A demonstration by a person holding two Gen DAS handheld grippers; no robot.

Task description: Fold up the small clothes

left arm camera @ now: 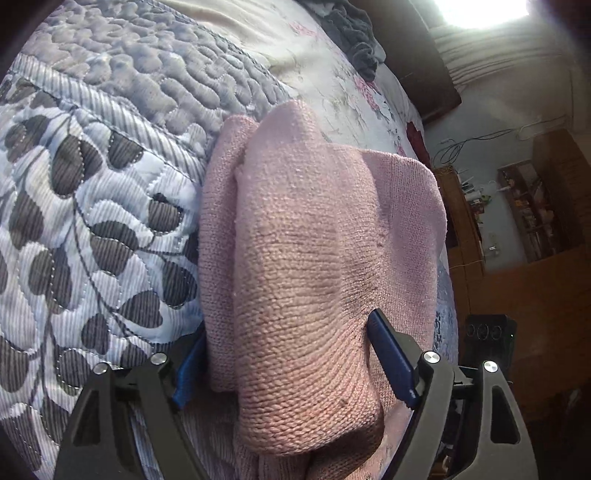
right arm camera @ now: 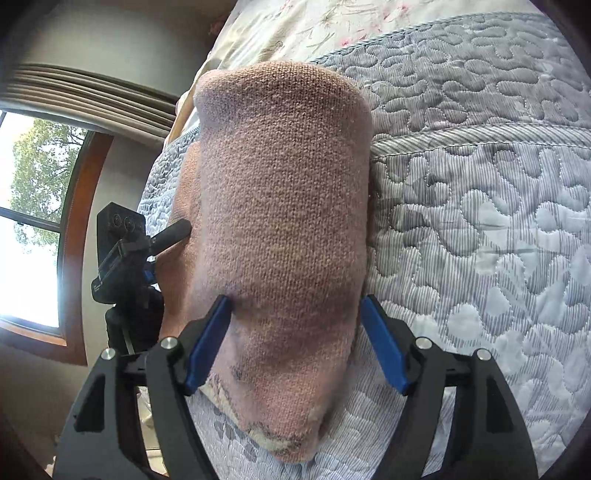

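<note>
The pink knit garment lies folded in thick layers on the quilted bedspread, and in the left wrist view its far edge ends at about 12 o'clock, where the leaf-patterned quilt gives way to a pebble-stitched band and then a floral sheet. Open quilt spreads from 7 through 11 o'clock; toward 3 o'clock the bed edge drops off to a room with wooden furniture, and a dark cloth heap sits well away near 1 o'clock. In the right wrist view the garment runs up the middle to a rounded far fold at 12 o'clock, with free quilt from 1 to 5 o'clock and a window off the bed at 9 o'clock. The left gripper has its blue fingers spread wide on either side of the bundle, both pads against the knit (the left pad is mostly hidden behind the fabric). The right gripper is likewise spread wide around the near end of the garment, its blue fingers flanking the cloth, the one at 8 o'clock touching it; whether the other touches is unclear. The left gripper's tip also shows at 9 o'clock in the right view, meeting the garment's side.
</note>
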